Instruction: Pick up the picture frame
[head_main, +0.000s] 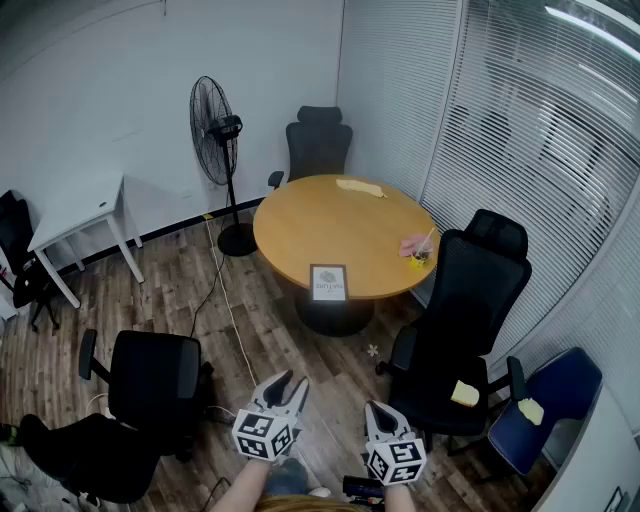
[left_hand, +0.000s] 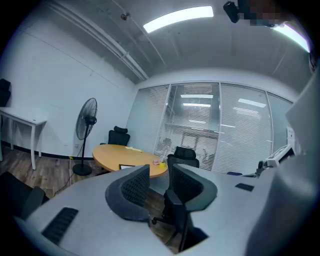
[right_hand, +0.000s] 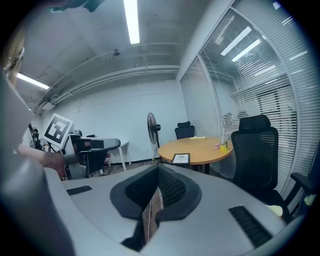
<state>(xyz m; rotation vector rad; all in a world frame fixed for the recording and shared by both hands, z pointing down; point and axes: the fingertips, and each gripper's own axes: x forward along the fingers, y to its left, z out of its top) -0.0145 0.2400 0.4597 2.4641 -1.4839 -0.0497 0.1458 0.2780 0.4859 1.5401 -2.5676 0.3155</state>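
Pickup not yet begun: picture frame (head_main: 328, 283) lies on round table (head_main: 340, 225), well apart from left gripper (head_main: 288, 381), jaws spread and empty, and right gripper (head_main: 377, 407), jaws together.

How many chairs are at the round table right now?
2: the far chair behind the table, and the right chair against its near-right edge. The blue chair stands apart; none looks hidden.

My head view looks steeply down from standing height, over the left tool (head_main: 291, 383) and right tool (head_main: 376, 409). Both gripper views face nearly level across the room; all three share the distant worktop (head_main: 340, 225) and fan (head_main: 215, 130).
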